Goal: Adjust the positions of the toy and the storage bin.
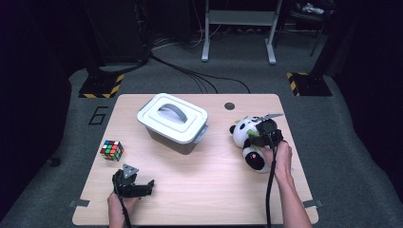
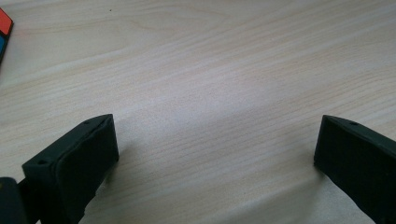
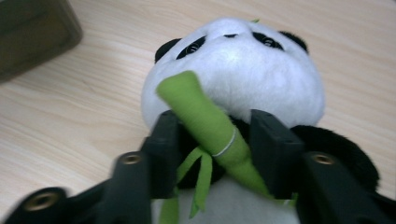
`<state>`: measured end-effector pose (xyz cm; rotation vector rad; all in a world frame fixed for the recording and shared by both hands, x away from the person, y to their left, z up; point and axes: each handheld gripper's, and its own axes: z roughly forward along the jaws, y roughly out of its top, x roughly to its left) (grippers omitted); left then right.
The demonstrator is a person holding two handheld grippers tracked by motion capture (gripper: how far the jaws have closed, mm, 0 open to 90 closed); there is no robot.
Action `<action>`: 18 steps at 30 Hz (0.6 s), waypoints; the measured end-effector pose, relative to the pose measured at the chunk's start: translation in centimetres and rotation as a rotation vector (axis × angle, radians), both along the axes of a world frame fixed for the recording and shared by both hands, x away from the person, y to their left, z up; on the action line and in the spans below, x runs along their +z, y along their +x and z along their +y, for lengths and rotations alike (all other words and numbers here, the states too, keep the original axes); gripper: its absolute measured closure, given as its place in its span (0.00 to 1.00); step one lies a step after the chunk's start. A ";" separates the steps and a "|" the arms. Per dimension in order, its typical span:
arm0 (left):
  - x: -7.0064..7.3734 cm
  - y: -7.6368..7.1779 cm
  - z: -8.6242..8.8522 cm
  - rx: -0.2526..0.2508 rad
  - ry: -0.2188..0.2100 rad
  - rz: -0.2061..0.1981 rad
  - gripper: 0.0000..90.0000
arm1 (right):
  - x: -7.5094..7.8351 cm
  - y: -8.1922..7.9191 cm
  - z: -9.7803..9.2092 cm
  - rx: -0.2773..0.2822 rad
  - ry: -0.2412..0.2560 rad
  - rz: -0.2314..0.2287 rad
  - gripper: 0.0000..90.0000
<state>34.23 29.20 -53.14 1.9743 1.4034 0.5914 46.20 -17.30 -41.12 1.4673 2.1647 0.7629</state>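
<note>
A plush panda (image 1: 246, 134) lies at the right of the wooden table (image 1: 209, 185), head toward the far side. My right gripper (image 1: 264, 130) comes down on it from above. In the right gripper view the black jaws press in on the panda (image 3: 243, 70) at its chest, either side of the green bamboo stick (image 3: 205, 116) it carries, so my right gripper (image 3: 217, 140) is shut on the toy. My left gripper (image 1: 135, 183) rests near the table's front left, and in its own view my left gripper (image 2: 217, 154) is wide open over bare wood.
A grey lidded storage box (image 1: 173, 121) with a handle stands at the table's middle back; its corner (image 3: 32, 32) shows near the panda. A colour cube (image 1: 112, 150) sits at the left, its edge (image 2: 3, 28) just ahead of my left gripper. A round hole (image 1: 229, 106) marks the far edge.
</note>
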 end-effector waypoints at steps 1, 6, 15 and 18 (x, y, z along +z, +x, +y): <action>0.0 0.0 0.0 0.000 0.000 0.000 0.00 | -0.1 0.1 -0.1 0.002 0.013 0.008 0.69; 0.0 0.0 0.0 0.000 0.000 0.000 0.00 | -0.3 0.3 -0.3 0.014 0.029 0.017 0.79; 0.0 0.0 0.0 0.000 0.000 0.000 0.00 | 1.0 -1.2 -1.1 0.097 0.088 -0.036 0.82; 0.0 0.0 0.0 -0.001 0.001 0.000 0.00 | 1.5 -2.1 -0.9 0.134 0.087 -0.048 0.82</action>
